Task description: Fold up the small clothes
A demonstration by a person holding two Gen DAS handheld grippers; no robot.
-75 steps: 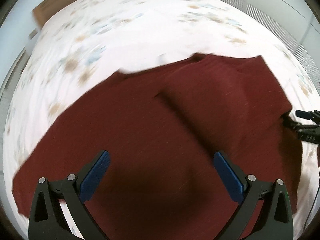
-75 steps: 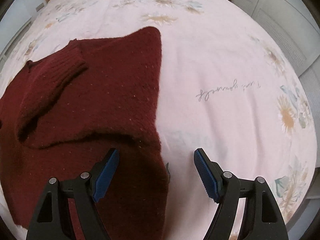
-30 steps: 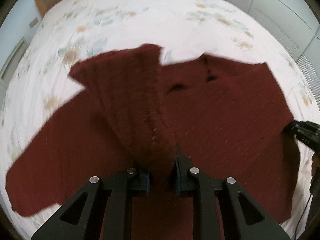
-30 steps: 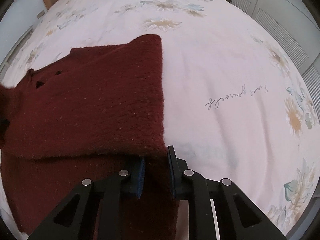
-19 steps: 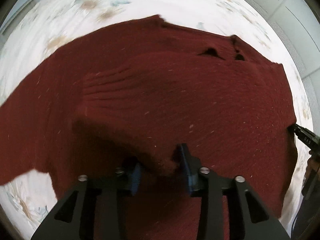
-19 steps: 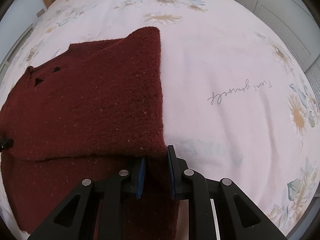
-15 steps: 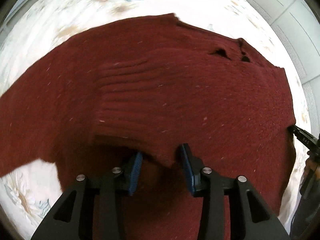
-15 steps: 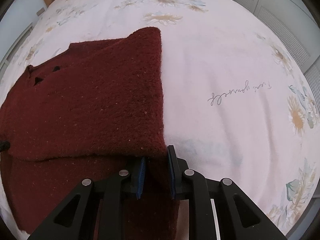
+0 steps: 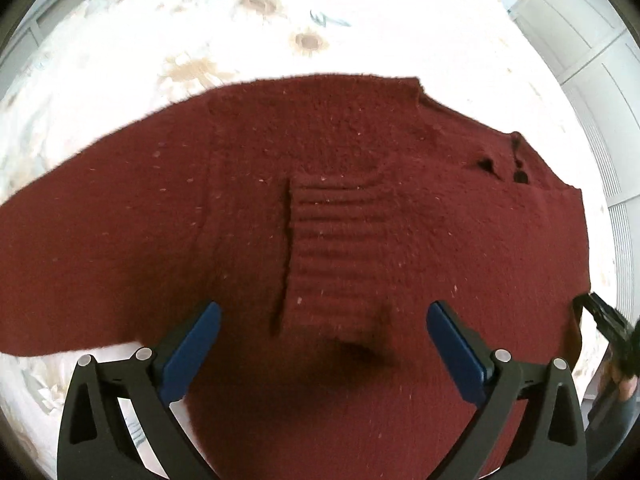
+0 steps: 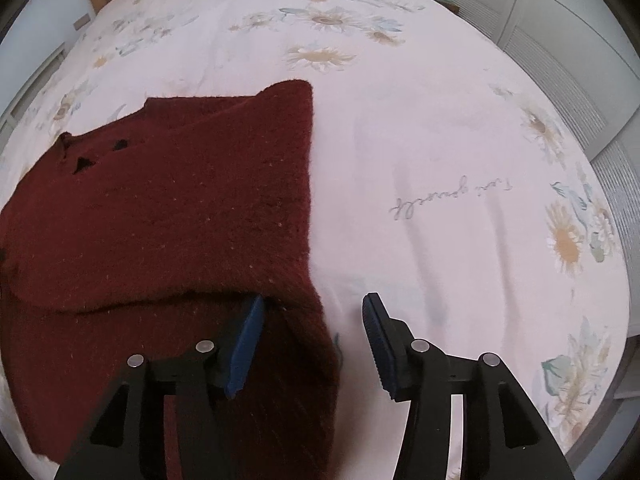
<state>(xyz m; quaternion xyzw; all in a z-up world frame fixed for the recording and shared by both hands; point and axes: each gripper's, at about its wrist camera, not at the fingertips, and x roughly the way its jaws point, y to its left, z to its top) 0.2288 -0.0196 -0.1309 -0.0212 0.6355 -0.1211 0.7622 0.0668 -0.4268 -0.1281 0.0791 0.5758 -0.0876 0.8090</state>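
With the dark red sweater point(image 9: 344, 216) spread on the bed point(image 10: 440, 152), its folded right edge lies between the half-parted right tongs point(image 10: 312, 340), released, pads clear. The ribbed cuff point(image 9: 336, 240) rests on the body, just ahead of the left tongs point(image 9: 320, 356), just spread wide, empty. Long axis: toward the headboard. Bedcover script point(image 10: 452, 196): illegible.

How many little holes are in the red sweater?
3 little holes show near the red sweater neckline, at its far left in the right wrist view; more may be hidden under folds.
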